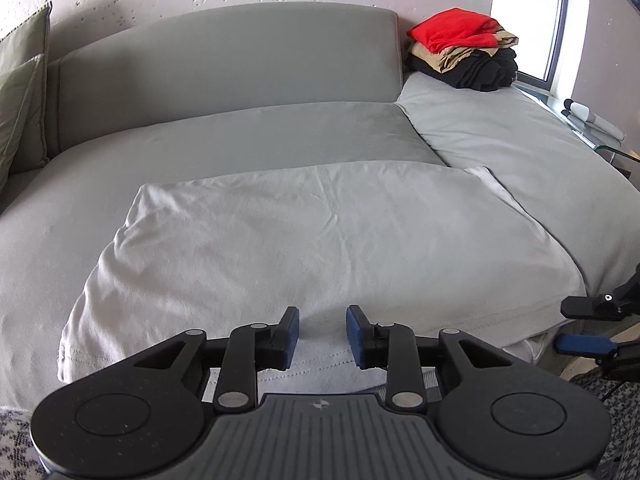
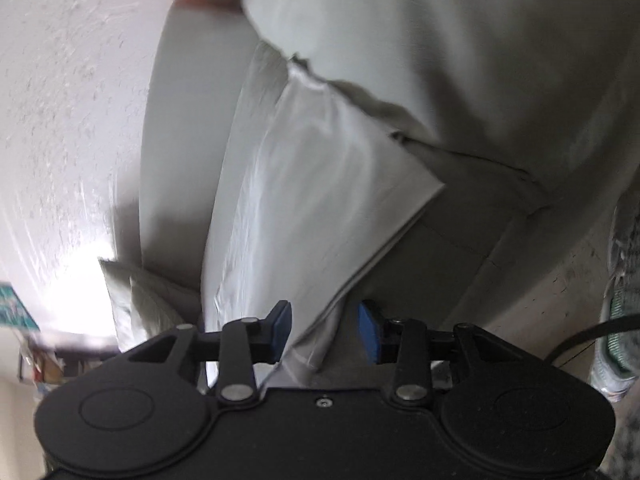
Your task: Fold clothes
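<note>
A light grey garment (image 1: 320,248) lies flat on the grey sofa seat (image 1: 224,136), folded into a wide rectangle, its hem at the front edge. My left gripper (image 1: 322,336) is open just above that hem, holding nothing. My right gripper (image 1: 586,326) shows at the right edge of the left wrist view, rolled on its side by the garment's near right corner. In the blurred right wrist view my right gripper (image 2: 325,330) is open, with the garment's (image 2: 304,200) edge lying between its fingers.
A stack of folded clothes (image 1: 464,48), red on top, sits on the right sofa cushion (image 1: 520,152) by the window. Green pillows (image 1: 24,80) lean at the far left. A glass side table (image 1: 592,128) stands at right. A patterned rug (image 1: 16,440) lies below.
</note>
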Demonstrator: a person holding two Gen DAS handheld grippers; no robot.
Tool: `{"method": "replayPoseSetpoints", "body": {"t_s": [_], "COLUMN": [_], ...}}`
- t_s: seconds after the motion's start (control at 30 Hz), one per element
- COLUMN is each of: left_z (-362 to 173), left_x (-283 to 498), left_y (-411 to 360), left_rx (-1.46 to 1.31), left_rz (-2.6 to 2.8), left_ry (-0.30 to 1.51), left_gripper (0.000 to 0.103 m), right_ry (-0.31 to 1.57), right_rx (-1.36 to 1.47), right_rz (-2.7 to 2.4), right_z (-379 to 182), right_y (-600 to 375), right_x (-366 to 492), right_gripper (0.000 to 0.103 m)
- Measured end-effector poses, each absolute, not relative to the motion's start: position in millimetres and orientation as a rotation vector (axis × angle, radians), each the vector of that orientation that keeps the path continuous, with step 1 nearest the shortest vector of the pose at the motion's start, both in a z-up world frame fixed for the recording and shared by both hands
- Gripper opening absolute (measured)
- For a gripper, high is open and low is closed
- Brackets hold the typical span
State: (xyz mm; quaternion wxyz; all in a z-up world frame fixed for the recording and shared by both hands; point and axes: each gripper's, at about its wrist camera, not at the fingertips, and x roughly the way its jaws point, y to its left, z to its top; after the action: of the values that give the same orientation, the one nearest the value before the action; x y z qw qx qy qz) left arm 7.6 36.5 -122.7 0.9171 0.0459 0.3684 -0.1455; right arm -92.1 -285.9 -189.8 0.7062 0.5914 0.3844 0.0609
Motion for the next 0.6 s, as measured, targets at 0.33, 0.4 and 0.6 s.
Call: {"method": "replayPoseSetpoints", "body": {"t_s": [0.33,0.4,0.6], "left_z": [-125,-126,-126], "left_x": [13,13,14], "left_y": [39,38,41], "left_rx": [0.065,0.066,0.055], "left_rz": [-0.285,-0.283,-0.284], "left_ry": [0.777,0.777,0.782], "left_gripper": [0.031,0.032,0.032], "right_ry": [0.724,0.689,0.565], "right_rx": [1.537,1.574,1.638], "right_rz": [0.156,0.147,0.078], "right_z": [-213,-217,-225], "right_y": [-291,-290,-292], "right_x": [-96,-95,-91], "right_gripper": [0.035,0.035,0.031]}}
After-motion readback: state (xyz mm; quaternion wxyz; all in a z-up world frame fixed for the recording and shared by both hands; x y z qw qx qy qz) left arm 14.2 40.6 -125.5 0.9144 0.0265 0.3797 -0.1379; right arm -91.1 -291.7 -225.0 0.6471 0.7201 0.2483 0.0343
